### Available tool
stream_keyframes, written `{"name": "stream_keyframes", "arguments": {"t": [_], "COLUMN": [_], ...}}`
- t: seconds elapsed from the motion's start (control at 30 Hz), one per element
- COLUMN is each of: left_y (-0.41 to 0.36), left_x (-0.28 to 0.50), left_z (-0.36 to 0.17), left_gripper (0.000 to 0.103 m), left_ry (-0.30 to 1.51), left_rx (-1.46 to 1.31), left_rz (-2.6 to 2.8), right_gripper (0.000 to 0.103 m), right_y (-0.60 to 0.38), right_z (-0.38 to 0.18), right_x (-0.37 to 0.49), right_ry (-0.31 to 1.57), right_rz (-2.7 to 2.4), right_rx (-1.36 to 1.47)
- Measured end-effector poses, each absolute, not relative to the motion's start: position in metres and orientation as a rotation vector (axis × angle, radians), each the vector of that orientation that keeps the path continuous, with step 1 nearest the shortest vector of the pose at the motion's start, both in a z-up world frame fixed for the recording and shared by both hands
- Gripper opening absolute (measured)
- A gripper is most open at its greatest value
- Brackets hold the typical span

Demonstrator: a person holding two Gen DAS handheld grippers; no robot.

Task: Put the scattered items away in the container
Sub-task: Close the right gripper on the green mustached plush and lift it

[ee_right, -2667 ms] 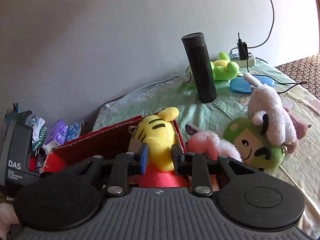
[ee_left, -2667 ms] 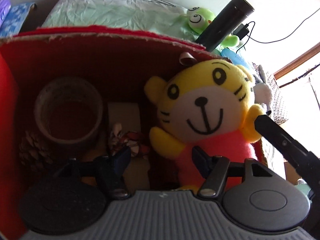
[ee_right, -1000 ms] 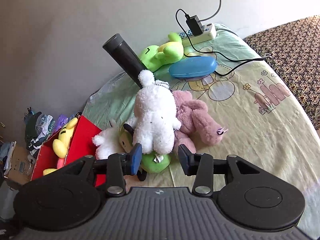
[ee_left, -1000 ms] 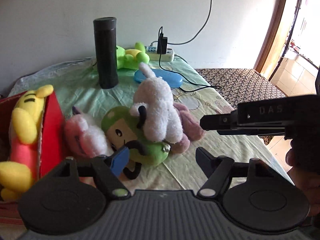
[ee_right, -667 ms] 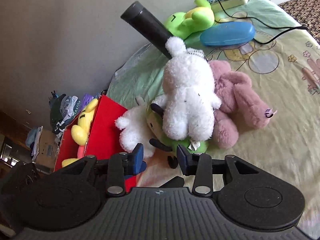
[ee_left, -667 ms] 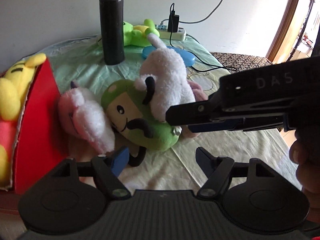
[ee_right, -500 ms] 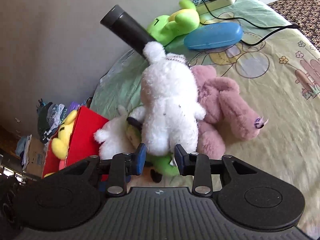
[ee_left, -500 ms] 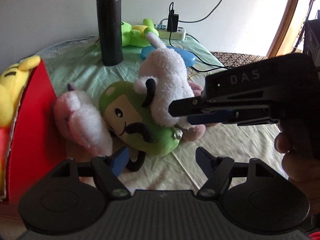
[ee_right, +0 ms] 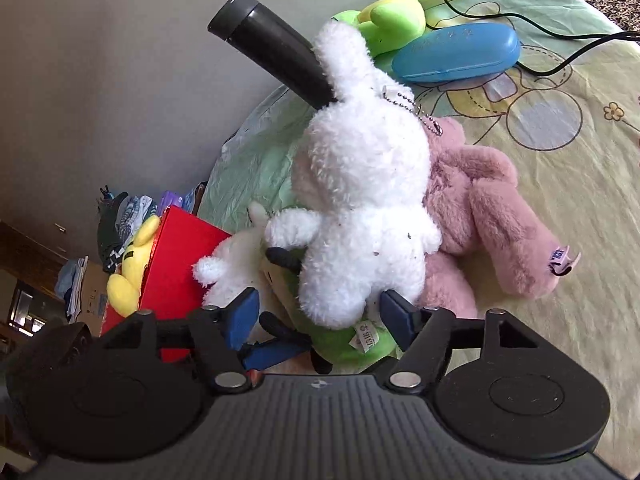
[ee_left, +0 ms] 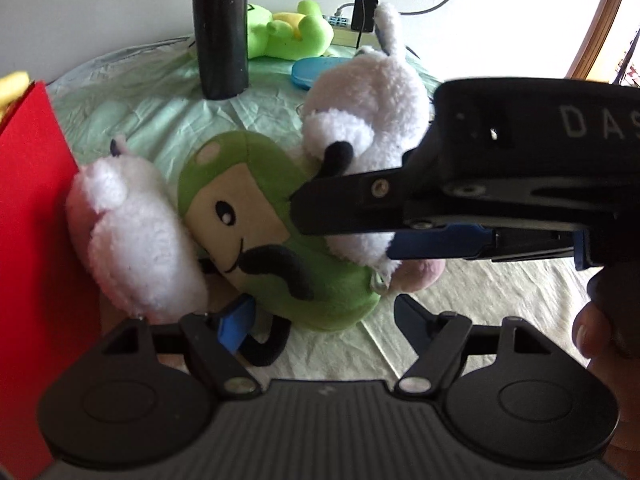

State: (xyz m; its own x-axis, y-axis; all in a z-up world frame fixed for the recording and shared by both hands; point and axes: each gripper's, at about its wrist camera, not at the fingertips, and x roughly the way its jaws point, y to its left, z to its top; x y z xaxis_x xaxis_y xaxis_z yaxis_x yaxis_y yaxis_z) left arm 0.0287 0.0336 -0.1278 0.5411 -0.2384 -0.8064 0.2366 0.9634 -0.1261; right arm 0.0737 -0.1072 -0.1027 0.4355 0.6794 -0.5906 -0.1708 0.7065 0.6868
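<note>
1. because the soft toys lie in one heap, lifting the white rabbit may drag the green toy beneath it or topple the black flask behind.
2. the right gripper is opening wide around the rabbit's base, not yet pinching.
3. the left gripper, opening, about half spread, holds nothing; the green toy's foot lies between its fingers.
4. the red box waits left of the heap.

Rabbit plush atop mustached plush, box left, flask behind.

Home bedroom: cartoon bedsheet, plush toys
</note>
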Motion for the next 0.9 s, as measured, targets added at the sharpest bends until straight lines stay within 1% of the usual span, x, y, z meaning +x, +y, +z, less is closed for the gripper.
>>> {"name": "stream_keyframes", "arguments": {"t": [0.07,0.1,0.13,0.2,0.23,0.27,0.33,0.43,0.57,0.7,0.73,0.77,0.83,0.9], "left_y": [0.034,0.033,0.033,0.033,0.034,0.036,0.043,0.048,0.046,0.052,0.053,0.054,0.059,0.059], "left_x": [0.032,0.033,0.033,0.032,0.031,0.030,0.027,0.016,-0.009,-0.034,-0.039,-0.042,-0.042,-0.041], "left_z": [-0.131,-0.132,-0.132,-0.131,-0.130,-0.128,-0.124,-0.121,-0.117,-0.124,-0.125,-0.125,-0.121,-0.118], "left_gripper": [0.073,0.073,0.073,0.071,0.071,0.071,0.071,0.071,0.071,0.071,0.070,0.067,0.069,0.078], "left_ry": [0.963,0.966,0.966,0.964,0.959,0.952,0.950,0.953,0.962,1.022,1.023,1.018,1.000,0.973], "left_rx": [0.002,0.005,0.008,0.010,0.012,0.012,-0.014,-0.031,0.002,-0.028,-0.021,-0.019,-0.031,-0.015], "left_rz": [-0.275,-0.275,-0.277,-0.282,-0.280,-0.277,-0.296,-0.335,-0.398,-0.503,-0.503,-0.493,-0.472,-0.448], "right_gripper": [0.078,0.078,0.077,0.072,0.065,0.048,0.033,0.030,0.031,0.032,0.032,0.032,0.034,0.035], "right_y": [-0.102,-0.100,-0.097,-0.095,-0.097,-0.099,-0.104,-0.109,-0.108,-0.098,-0.096,-0.094,-0.096,-0.105], "right_z": [-0.106,-0.107,-0.107,-0.104,-0.103,-0.102,-0.104,-0.102,-0.094,-0.084,-0.082,-0.080,-0.077,-0.077], "right_x": [0.076,0.076,0.076,0.074,0.073,0.073,0.070,0.060,0.042,0.014,0.008,0.002,-0.001,0.001], "right_ry": [0.993,0.996,1.000,1.003,1.010,1.025,1.063,1.075,1.102,1.132,1.132,1.129,1.114,1.106], "right_rz": [0.576,0.578,0.577,0.569,0.574,0.587,0.630,0.636,0.708,0.824,0.836,0.829,0.779,0.709], "right_rx": [0.574,0.559,0.538,0.518,0.527,0.545,0.596,0.609,0.614,0.535,0.505,0.467,0.435,0.465]}}
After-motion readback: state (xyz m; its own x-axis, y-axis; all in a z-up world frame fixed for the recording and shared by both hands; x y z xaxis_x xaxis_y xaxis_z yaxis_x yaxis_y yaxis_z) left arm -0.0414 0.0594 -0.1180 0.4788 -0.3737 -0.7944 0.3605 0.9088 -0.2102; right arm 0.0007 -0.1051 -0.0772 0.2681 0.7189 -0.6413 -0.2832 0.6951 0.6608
